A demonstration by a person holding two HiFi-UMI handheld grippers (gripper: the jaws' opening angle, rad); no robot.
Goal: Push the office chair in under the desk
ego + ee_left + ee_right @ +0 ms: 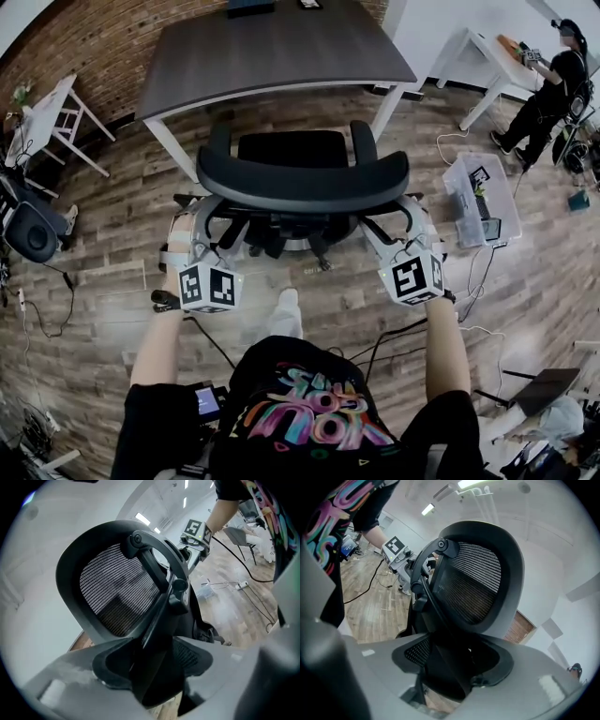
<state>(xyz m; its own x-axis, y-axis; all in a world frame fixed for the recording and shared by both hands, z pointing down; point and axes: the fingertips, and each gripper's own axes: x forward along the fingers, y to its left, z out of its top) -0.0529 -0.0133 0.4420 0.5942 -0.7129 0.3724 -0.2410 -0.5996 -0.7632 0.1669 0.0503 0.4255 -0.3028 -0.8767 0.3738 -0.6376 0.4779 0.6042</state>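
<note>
A black office chair stands with its curved backrest toward me and its seat in front of the dark grey desk with white legs. My left gripper is at the backrest's lower left and my right gripper at its lower right. In the left gripper view the mesh backrest looms close and its black support strut runs down between the wide jaws of the left gripper. The right gripper likewise stands open, with the chair's strut between its jaws.
A person sits at a white table at the far right. A clear plastic bin and cables lie on the wood floor to the right. A white rack and black gear stand at the left, by the brick wall.
</note>
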